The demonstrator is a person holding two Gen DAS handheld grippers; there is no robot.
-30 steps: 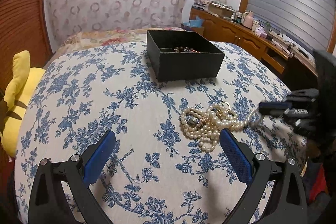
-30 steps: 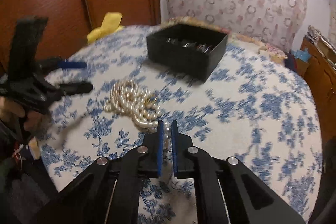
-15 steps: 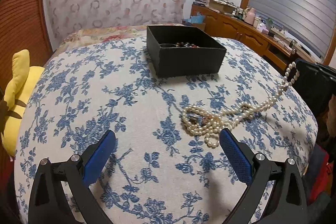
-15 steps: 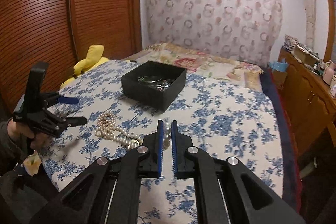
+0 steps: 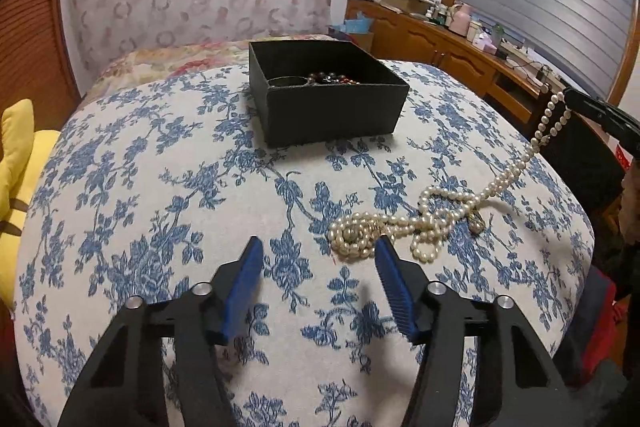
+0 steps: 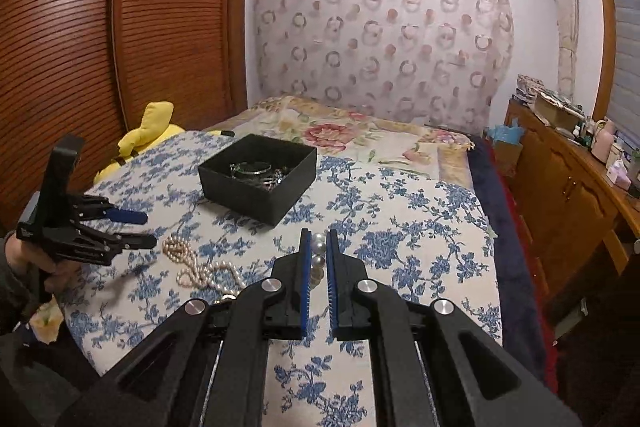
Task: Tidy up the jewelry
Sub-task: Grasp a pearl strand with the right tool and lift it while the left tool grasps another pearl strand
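A long pearl necklace [image 5: 404, 227] lies partly piled on the blue-flowered bed cover, one end rising up to the right. My right gripper [image 6: 316, 247] is shut on that raised end; pearls [image 6: 318, 259] show between its pads, and it also shows in the left wrist view [image 5: 568, 99]. My left gripper [image 5: 318, 251] is open, low over the cover, its right pad beside the pile. It also shows in the right wrist view [image 6: 142, 227]. An open black box [image 5: 328, 103] with bracelets and dark beads inside stands farther back, also seen from the right wrist [image 6: 258, 175].
A yellow plush toy [image 5: 16, 155] lies at the bed's left edge by a wooden slatted wardrobe [image 6: 100, 27]. A wooden dresser [image 6: 568, 179] with small items stands along the right. A flowered quilt [image 6: 340, 131] covers the far bed.
My right gripper has lifted its end of the necklace up and away, stretching the pile out to the right. My left gripper has narrowed its opening and moved closer to the pile.
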